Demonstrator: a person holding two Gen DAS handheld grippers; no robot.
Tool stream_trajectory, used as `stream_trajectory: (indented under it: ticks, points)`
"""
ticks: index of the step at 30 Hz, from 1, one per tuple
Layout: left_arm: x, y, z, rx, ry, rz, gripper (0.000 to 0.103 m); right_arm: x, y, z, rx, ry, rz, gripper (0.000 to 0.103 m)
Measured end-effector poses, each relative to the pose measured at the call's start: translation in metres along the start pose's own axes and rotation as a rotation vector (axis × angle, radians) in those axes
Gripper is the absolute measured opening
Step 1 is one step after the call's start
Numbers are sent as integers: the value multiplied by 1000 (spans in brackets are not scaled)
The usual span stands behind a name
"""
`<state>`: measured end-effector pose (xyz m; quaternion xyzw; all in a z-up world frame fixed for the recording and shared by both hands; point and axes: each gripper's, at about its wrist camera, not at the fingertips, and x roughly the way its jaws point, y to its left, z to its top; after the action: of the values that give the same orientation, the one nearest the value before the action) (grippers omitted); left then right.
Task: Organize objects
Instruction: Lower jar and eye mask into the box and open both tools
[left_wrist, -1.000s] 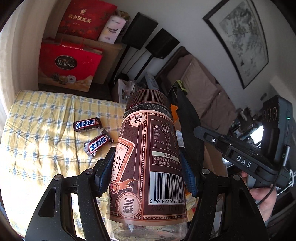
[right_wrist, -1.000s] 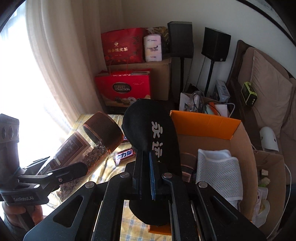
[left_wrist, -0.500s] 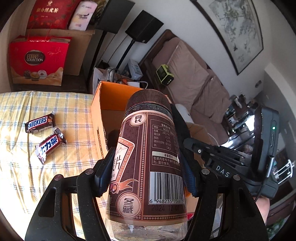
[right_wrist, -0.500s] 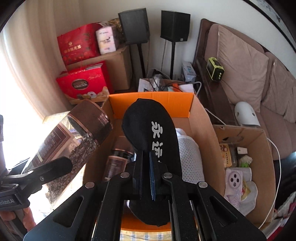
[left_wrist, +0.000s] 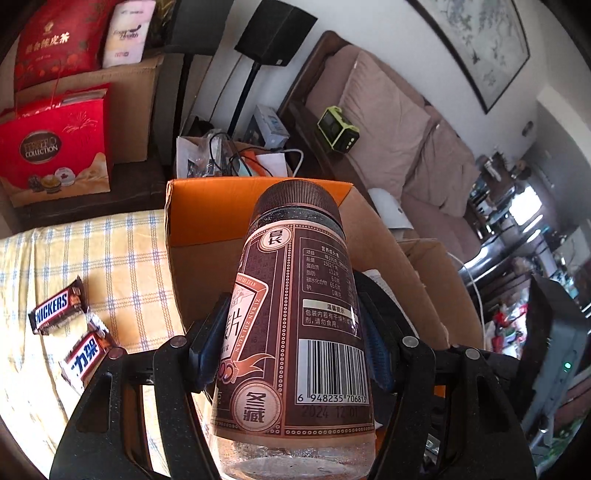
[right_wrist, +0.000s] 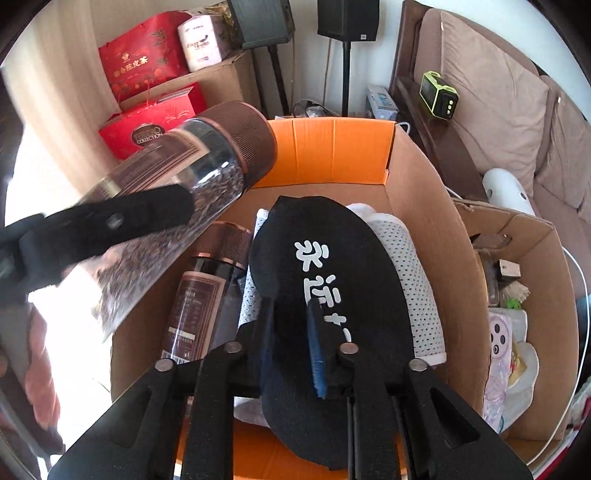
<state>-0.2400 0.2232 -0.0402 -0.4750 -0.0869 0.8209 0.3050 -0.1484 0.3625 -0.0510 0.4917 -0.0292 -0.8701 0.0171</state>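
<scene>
- Jar (left_wrist: 295, 314), brown ribbed cap, brown label with barcode, dark loose contents behind clear plastic: clamped between the pads of the left gripper (left_wrist: 291, 339), held over the near left corner of the cardboard box (right_wrist: 436, 221), cap tilted toward the box's orange flap.
- Black sock (right_wrist: 328, 280) with white characters: lies inside the box between the fingers of the right gripper (right_wrist: 291, 332), which stand slightly apart; whether the pads touch the fabric, cannot tell.
- Under the sock: a white perforated cloth (right_wrist: 413, 258).
- Second jar (right_wrist: 207, 288) of the same kind lies along the box's left wall, just beside the cloth.
- Checked yellow cloth (left_wrist: 122, 258) left of the box carries a Snickers bar (left_wrist: 55, 312) and a second wrapped bar (left_wrist: 86, 350), near each other.
- Smaller open carton (right_wrist: 532, 295) of oddments stands touching the box's right wall.
- Red gift bag (left_wrist: 51, 147) beyond the cloth's far edge.
</scene>
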Motion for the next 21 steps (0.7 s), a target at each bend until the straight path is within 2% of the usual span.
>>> stream_trajectory:
  ticks: [6,11,15,18,21]
  points:
    - [26,-2,23,56,63,-26,62,-24,2,3,-33,-56,-12,27]
    - [52,-26,33,259,152,-15,62,-35,-4,8,-26,-81,-14,30]
    - [67,-36,37,334,205,-4,62,-30,-12,9,-9,-66,-30,30]
    - [74,-44,41,394,223,20,62,-24,-15,8,-3,-52,-39,30]
    - [79,-55,44,508,233,89,62,-22,-17,6,2,-50,-36,30]
